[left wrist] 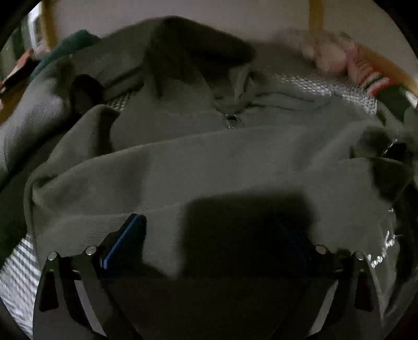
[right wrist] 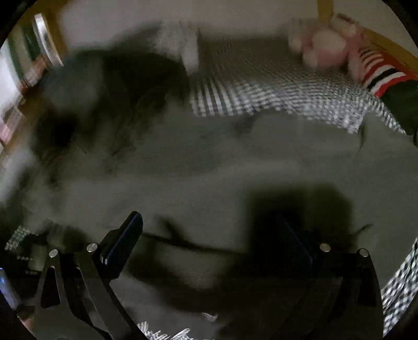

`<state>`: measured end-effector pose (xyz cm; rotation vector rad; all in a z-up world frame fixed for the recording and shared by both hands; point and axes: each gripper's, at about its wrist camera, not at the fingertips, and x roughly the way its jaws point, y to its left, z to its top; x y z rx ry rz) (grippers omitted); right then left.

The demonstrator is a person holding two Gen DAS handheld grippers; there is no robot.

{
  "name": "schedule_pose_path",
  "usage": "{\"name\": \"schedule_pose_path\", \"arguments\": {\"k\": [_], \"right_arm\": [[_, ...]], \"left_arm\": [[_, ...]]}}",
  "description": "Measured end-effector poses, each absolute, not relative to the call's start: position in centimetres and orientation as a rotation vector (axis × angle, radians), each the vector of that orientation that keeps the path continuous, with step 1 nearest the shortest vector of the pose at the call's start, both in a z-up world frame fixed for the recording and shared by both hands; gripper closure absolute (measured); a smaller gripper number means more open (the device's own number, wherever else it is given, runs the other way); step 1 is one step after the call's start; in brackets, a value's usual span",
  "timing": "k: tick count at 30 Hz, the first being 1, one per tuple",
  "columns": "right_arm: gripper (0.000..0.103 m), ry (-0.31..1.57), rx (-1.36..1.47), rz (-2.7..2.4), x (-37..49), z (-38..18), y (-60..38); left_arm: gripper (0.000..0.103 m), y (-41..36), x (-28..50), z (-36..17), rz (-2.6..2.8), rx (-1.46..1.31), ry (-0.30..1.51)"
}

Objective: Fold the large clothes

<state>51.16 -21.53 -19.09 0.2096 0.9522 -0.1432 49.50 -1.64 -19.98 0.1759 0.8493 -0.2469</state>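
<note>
Left gripper (left wrist: 209,240): jaws spread wide, nothing between the pads, poised over the near fold of the garment; blue-edged finger (left wrist: 125,240) at 7 o'clock, its partner lost in shadow at 5 o'clock

Right gripper (right wrist: 209,240): jaws likewise wide apart, empty, above the same cloth; view blurred

Grey-green sweatshirt (left wrist: 209,162): large, lying spread and partly folded across the checked bedcover (left wrist: 326,86); fills the centre of both views; zip pull (left wrist: 231,120) at 12 o'clock from the left gripper, collar beyond it; pale lettering (left wrist: 384,248) at 3 o'clock

Dark teal cloth (left wrist: 75,41): 11 o'clock, far

Pink soft toy (right wrist: 326,44): 1 o'clock, far, beside a red-striped item (right wrist: 378,73)

Wooden frame post (left wrist: 316,15): farthest, 1 o'clock, against a pale wall
</note>
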Motion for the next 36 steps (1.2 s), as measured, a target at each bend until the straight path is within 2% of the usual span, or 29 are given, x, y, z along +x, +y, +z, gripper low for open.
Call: {"name": "schedule_pose_path", "arguments": {"k": [3,5,8,12,13,18,21,26,30,36], "right_arm": [[0.003,0.955,0.099,-0.162,51.6,-20.3,-20.7],[0.004,0.952,0.105,-0.187,51.2,-18.8,-20.8],[0.004,0.835,0.033,-0.154,48.9,-16.3,-19.4],[0.003,0.960,0.041,-0.122,49.4,-20.6,-20.0],[0.003,0.916,0.058,-0.107,48.9,-20.8,-20.4],[0.003,0.899,0.119,-0.089,48.2,-17.8,-20.3],[0.003,0.986,0.060,-0.099,49.3,-20.1,-20.4],[0.003,0.925,0.120,-0.051,48.5,-19.4,-21.3],[0.003,0.816,0.286,0.017,45.5,-16.8,-24.6],[0.003,0.741,0.400,-0.050,41.7,-14.5,-33.7]], "left_arm": [[0.005,-1.6,49.8,-20.1,-0.256,0.179,0.862],[0.005,-1.7,50.0,-20.3,-0.256,0.176,0.859],[0.005,-1.2,48.9,-19.9,-0.246,0.180,0.830],[0.005,-1.1,48.6,-19.6,-0.237,0.187,0.819],[0.005,-1.2,48.7,-19.5,-0.238,0.188,0.824],[0.005,-1.3,48.7,-19.3,-0.235,0.198,0.837],[0.005,-1.4,48.8,-19.4,-0.229,0.199,0.840],[0.005,-1.8,48.6,-18.5,-0.175,0.177,0.854],[0.006,-3.9,47.7,-17.2,-0.217,0.120,0.838],[0.006,-13.8,45.4,-14.5,-0.411,0.139,0.782]]}}
